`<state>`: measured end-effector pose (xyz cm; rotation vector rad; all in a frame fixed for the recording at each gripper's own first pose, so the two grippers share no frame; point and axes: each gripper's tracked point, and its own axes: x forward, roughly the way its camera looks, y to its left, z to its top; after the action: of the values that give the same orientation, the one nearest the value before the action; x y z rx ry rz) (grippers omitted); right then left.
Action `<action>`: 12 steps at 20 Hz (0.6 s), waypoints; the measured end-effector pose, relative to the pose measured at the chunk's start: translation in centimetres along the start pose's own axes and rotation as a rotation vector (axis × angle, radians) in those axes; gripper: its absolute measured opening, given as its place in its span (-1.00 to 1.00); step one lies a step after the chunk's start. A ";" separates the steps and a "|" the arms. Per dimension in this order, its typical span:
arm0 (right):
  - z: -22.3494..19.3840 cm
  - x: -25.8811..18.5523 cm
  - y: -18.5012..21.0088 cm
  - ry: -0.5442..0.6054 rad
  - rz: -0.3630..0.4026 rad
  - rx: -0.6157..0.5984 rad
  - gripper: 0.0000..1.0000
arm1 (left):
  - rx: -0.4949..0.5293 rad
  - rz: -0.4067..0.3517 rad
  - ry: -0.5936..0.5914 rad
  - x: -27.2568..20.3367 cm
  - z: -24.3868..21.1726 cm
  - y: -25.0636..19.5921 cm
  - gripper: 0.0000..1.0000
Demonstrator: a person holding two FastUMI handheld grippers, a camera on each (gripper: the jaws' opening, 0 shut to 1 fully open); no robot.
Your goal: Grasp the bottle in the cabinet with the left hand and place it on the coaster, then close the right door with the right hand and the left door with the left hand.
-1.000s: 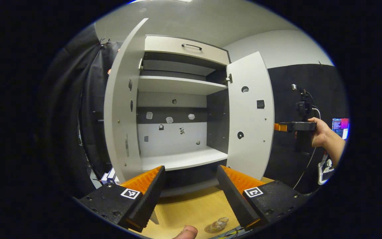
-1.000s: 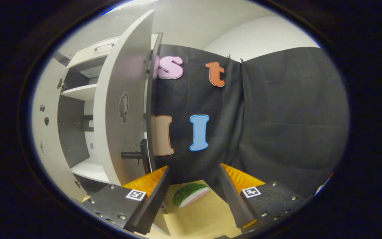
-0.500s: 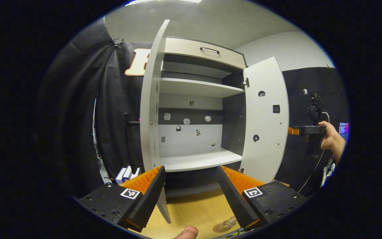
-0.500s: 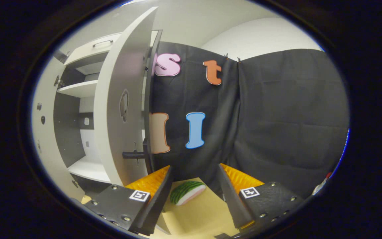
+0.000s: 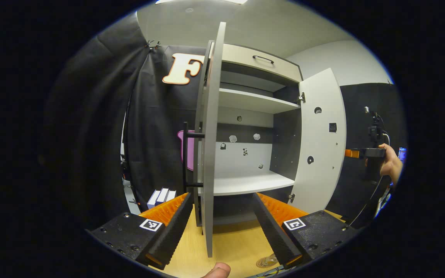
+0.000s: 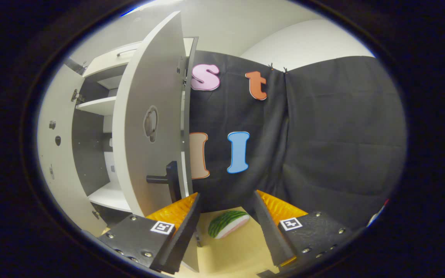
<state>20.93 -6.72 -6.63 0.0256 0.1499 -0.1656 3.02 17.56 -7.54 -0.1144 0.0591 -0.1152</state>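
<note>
The cabinet (image 5: 253,104) stands with both doors open and bare shelves. Its left door (image 5: 211,135) faces me edge-on in the left gripper view, black handle (image 5: 185,154) on the outer side, just beyond my open left gripper (image 5: 222,227). The clear bottle (image 5: 272,258) on its coaster (image 5: 264,264) peeks out low beside my right finger. The right door (image 5: 319,143) hangs open; behind its edge a hand (image 5: 391,164) holds the right gripper (image 5: 353,153). In the right gripper view, that door's outer face (image 6: 149,127) and handle (image 6: 168,177) are close ahead-left of my open right gripper (image 6: 226,227).
A toy watermelon slice (image 6: 228,224) lies on the wooden tabletop (image 6: 238,251) between the right gripper's fingers. Small white boxes (image 5: 160,196) sit left of the cabinet. Black cloth wall (image 6: 323,146) hangs behind. The left door (image 6: 58,154) shows at far left.
The left gripper has shifted left, so the left door went from showing its inner face to edge-on, handle now visible. The right gripper edged closer to the right door's outer face.
</note>
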 end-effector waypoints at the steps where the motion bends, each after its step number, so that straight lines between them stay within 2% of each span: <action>1: -0.1 -0.2 0.5 0.002 0.001 0.002 0.69 | 0.000 0.004 -0.003 -0.2 0.1 0.5 0.96; 7: -0.6 -1.2 5.2 -0.003 0.087 0.003 0.69 | 0.011 0.007 -0.020 -0.2 0.6 2.7 0.93; 11: -1.4 -1.2 6.6 -0.011 0.108 0.018 0.70 | 0.020 0.004 -0.037 0.5 0.6 4.8 0.92; 12: -1.4 -1.3 6.8 -0.013 0.107 0.027 0.69 | 0.030 0.027 -0.043 0.6 0.8 6.0 0.92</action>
<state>20.57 0.29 -7.74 0.0590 0.1325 -0.0608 4.36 23.45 -7.51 -0.0858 0.0162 -0.0863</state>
